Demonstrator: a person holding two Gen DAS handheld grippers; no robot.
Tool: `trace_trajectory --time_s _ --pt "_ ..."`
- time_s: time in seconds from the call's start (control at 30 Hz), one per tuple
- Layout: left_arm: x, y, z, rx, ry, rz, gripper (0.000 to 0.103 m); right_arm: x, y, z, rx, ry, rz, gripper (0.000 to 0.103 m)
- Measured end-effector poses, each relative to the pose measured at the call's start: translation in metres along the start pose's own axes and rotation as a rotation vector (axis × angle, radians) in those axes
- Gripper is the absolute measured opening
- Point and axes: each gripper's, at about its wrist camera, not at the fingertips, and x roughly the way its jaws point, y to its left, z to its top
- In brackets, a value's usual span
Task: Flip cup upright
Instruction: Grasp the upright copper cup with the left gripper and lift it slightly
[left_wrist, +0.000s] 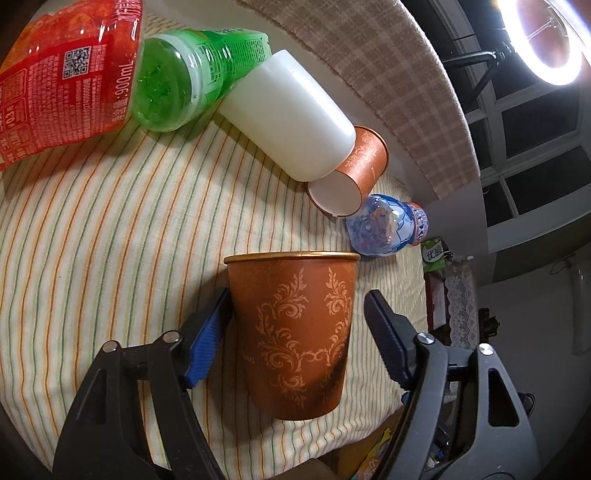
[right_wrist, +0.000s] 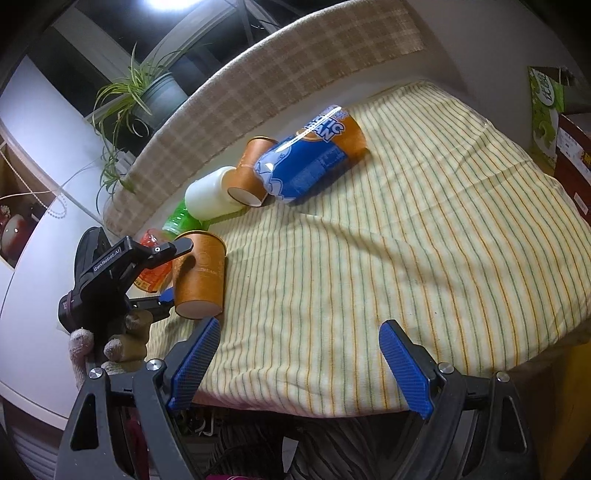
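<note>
a table draped in a striped cloth (left_wrist: 92, 240), a woven backrest behind it, dark windows and a ring light beyond. between the spread fingers of the left gripper (left_wrist: 299, 332) stands a brown paper cup (left_wrist: 295, 332) with a leaf pattern, rim up, base on the cloth. one blue pad touches or nearly touches its side, the other stands apart, so the jaws look released rather than clamped. ahead of this gripper lie a second brown cup (left_wrist: 354, 173) on its side, a white container (left_wrist: 288, 114), a green bottle (left_wrist: 184, 77), a red bottle (left_wrist: 55, 81) and a blue bottle (left_wrist: 388, 229). the right gripper (right_wrist: 299, 365) hangs unclenched and empty over bare cloth. judging by this, one cup seems righted; the tipped one may remain.
</note>
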Motion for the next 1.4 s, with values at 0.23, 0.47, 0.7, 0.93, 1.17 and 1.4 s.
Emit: trace_trajectory --time_s 0.23,0.47,0.7,0.93,1.17,1.4 --pt "0.001 -0.003 0.000 0.028 -0.010 0.018 0.068 0.004 -0.003 0.000 0.015 0.009 -0.001 0.090" --pt "-0.011 -0.018 -0.004 0.128 -0.073 0.068 0.068 0.006 0.000 0.001 0.012 0.010 -0.003 0.090" --pt "-0.025 -0.032 -0.008 0.247 -0.151 0.135 0.068 0.009 0.007 0.001 0.005 0.014 0.002 0.090" --pt "-0.034 -0.043 -0.010 0.367 -0.251 0.232 0.068 0.011 0.008 0.001 0.009 0.019 0.007 0.090" --pt "-0.030 -0.051 -0.013 0.452 -0.331 0.287 0.068 0.013 0.007 0.000 0.013 0.023 0.011 0.090" --pt "-0.020 -0.053 -0.014 0.492 -0.354 0.315 0.068 0.013 0.013 -0.001 -0.005 0.019 0.006 0.090"
